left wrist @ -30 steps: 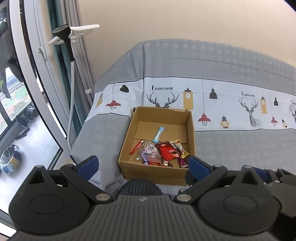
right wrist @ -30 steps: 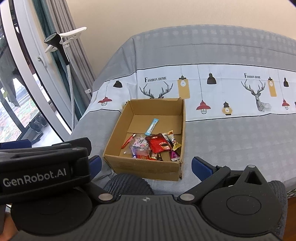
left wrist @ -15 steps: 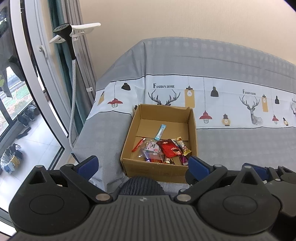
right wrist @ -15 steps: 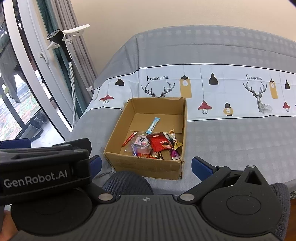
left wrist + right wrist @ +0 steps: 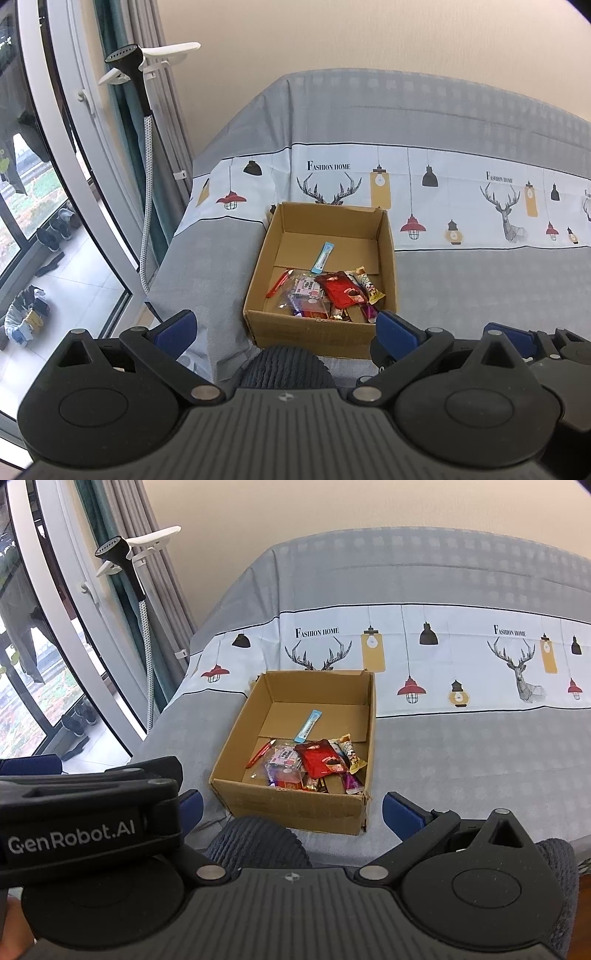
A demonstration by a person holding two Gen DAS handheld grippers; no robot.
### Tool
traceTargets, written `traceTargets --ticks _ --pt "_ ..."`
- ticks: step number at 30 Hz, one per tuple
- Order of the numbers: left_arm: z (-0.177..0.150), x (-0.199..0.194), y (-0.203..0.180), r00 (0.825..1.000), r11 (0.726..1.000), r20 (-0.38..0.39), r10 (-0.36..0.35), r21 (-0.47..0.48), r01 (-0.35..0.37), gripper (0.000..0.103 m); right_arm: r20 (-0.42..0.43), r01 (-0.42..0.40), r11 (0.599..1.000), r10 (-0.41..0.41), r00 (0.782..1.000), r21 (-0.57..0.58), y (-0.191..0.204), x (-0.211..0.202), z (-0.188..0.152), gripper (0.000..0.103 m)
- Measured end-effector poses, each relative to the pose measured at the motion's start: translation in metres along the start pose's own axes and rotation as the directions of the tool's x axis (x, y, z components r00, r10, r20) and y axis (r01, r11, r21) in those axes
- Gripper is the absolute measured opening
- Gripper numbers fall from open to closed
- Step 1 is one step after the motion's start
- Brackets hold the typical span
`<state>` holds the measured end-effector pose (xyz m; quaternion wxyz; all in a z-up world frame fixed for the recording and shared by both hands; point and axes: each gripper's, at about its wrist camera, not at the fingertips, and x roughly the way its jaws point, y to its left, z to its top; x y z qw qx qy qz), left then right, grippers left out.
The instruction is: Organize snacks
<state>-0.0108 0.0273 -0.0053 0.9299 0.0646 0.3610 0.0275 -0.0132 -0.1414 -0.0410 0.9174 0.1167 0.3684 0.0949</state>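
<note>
Both tongs, left (image 5: 284, 326) and right (image 5: 293, 806), spread wide, empty. Box (image 5: 314, 330) just ahead, snacks (image 5: 325, 293) heaped at its near wall. Best reach over rim, pinch one packet only.

Brown matt cardboard box (image 5: 320, 334); shiny plastic snack wrappers (image 5: 327, 293) inside; soft woven cloth (image 5: 480, 277) underneath; matt black plastic gripper (image 5: 284, 326).

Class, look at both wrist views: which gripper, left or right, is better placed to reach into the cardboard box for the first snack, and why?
Probably the right gripper: the cardboard box sits centred between its open fingers. In the left view the box lies right of centre between the left gripper fingers. Both are empty.
</note>
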Motion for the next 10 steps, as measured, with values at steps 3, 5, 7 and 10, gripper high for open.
traceTargets --ticks 3,5,7,10 --pt "0.0000 0.0006 -0.0010 1.000 1.000 -0.001 0.000 0.006 0.000 0.103 0.001 -0.002 1.000 0.002 1.000 0.006 -0.0014 0.0005 -0.0007 0.102" --pt "0.0006 0.0013 -0.0031 1.000 1.000 -0.004 0.003 0.011 -0.003 0.103 0.000 -0.002 1.000 0.002 1.000 0.012 -0.0026 0.0011 -0.0015 0.102" --pt "0.0001 0.0026 -0.0054 1.000 1.000 -0.007 0.006 0.015 -0.006 0.103 -0.003 -0.002 1.000 0.002 1.000 0.016 -0.0047 0.0024 -0.0021 0.102" --pt "0.0002 0.0048 -0.0095 1.000 1.000 -0.010 0.007 0.026 -0.007 0.103 -0.004 -0.003 1.000 0.003 1.000 0.022 -0.0069 0.0041 -0.0033 0.102"
